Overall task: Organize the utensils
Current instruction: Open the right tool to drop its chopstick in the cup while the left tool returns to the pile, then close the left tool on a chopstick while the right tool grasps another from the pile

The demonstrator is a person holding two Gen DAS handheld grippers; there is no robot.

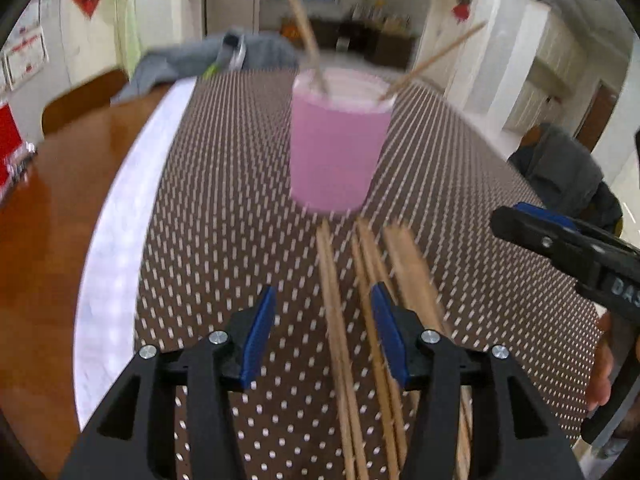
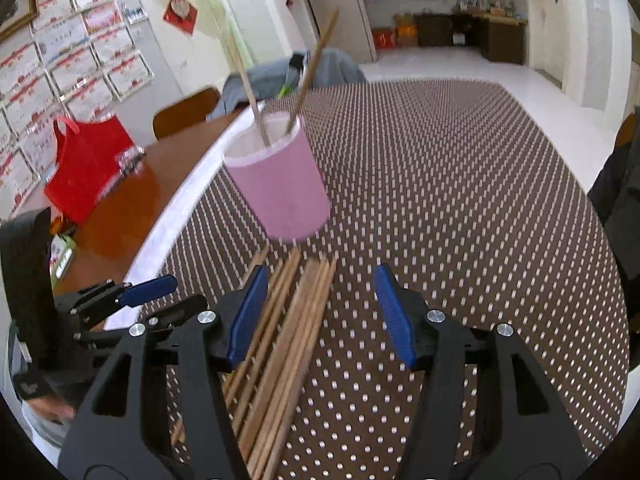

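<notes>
A pink cup [image 1: 336, 148] [image 2: 280, 184] stands upright on the dotted brown mat [image 1: 224, 184] with two chopsticks [image 1: 304, 32] [image 2: 316, 60] leaning in it. Several loose wooden chopsticks [image 1: 340, 320] [image 2: 288, 340] lie in a bundle on the mat just in front of the cup. My left gripper [image 1: 324, 332] hovers open over their left part, one stick running between its blue pads and the rest beside its right finger. My right gripper [image 2: 320, 312] is open too, with the bundle under its left finger. Each gripper shows in the other's view: right gripper [image 1: 520, 224], left gripper [image 2: 160, 296].
The mat lies on a wooden table [image 1: 60, 208], with a white strip [image 1: 120, 220] along its left edge. A red bag [image 2: 88, 168] sits on the table at the left. Grey clothing [image 1: 192, 60] and a chair [image 2: 186, 110] are beyond. A hand [image 1: 600, 372] holds the right gripper.
</notes>
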